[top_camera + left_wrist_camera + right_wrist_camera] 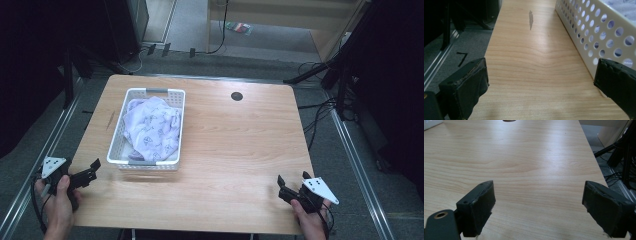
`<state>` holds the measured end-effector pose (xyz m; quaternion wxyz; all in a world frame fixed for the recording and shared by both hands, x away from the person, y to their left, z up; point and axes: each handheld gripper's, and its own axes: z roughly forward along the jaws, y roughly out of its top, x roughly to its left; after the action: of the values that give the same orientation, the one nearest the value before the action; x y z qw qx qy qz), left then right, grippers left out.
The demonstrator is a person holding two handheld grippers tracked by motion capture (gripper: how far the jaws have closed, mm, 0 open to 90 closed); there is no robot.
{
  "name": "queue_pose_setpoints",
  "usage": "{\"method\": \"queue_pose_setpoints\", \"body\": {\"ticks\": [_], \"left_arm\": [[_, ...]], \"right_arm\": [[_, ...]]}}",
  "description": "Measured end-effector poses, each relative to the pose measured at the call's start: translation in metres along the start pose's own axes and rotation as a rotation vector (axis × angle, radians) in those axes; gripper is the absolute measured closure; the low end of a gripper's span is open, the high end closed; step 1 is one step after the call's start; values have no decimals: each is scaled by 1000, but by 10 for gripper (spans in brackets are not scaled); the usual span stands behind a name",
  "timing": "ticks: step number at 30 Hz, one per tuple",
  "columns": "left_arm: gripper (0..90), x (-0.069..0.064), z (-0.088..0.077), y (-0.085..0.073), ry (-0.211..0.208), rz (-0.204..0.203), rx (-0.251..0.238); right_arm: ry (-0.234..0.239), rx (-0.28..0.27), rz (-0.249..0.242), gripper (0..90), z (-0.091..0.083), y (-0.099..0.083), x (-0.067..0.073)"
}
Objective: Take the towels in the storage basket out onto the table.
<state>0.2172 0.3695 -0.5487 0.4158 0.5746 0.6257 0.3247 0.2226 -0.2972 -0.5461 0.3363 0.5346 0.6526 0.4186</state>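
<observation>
Over on the left, the left hand-held gripper (90, 172) sits low at the near corner of the bench (235, 150), jaws spread wide and gripping nothing, and in the left gripper view the perforated white basket (599, 37) runs just off its right-hand jaw, close but apart. Ahead of that gripper and a little to its right, the crumpled pale lilac cloth (152, 125) fills the basket (116, 137), heaped about level with the rim, printed with small dark marks. It looks soft, light and floppy, so my read is it will sag and trail when lifted, and could snag on the rim. A pinch on one of the raised folds at the top of the heap seems the best hold, since a thick fold gives the pads something to bite, whereas a flat patch would likely slip out. The basket itself looks light and may slide or tip if the fabric drags on it. Moving right, open wood grain and a dark round grommet (237, 96) lie well ahead of the right hand-held gripper (292, 182), which waits at the near right edge, jaws wide apart and carrying nothing, far from the cloth.
</observation>
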Motion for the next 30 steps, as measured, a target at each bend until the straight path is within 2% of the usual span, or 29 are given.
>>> {"method": "queue_pose_setpoints", "body": {"ticks": [3,5,7,9,10,12,14,15,16,18,20,24,26,28,30], "left_arm": [[5,1,0,2,6,-10,-21],[5,1,-2,3,-11,-7,-23],[5,-1,-5,7,-24,10,1],[4,-2,-7,10,-35,8,2],[3,-5,-10,15,-40,25,4],[2,-6,-12,17,-50,28,3],[0,-9,-13,22,-81,35,17],[0,-9,-13,22,-81,35,17],[0,-11,-12,28,-110,36,40],[0,-13,-12,32,-122,44,44],[0,-17,-13,38,-117,56,50],[0,-22,-17,51,-160,69,58],[0,-27,-15,61,-171,85,87],[0,-30,-14,64,-175,91,97],[0,-38,-11,73,-183,116,118]], "right_arm": [[1,-1,2,116,0,0,0],[1,0,5,116,0,0,0],[-1,-1,2,117,0,0,0],[-1,0,4,117,0,0,0],[-2,1,3,117,0,0,0],[-3,3,4,117,0,0,0],[-4,3,10,117,0,0,0],[-4,3,10,117,0,0,0],[-5,2,11,117,0,0,-1],[-2,4,7,119,0,0,0],[-2,5,7,120,0,0,0],[0,5,4,124,0,0,0],[1,6,2,127,1,0,0],[1,7,-1,127,1,0,0],[1,7,0,127,1,0,0]]}}
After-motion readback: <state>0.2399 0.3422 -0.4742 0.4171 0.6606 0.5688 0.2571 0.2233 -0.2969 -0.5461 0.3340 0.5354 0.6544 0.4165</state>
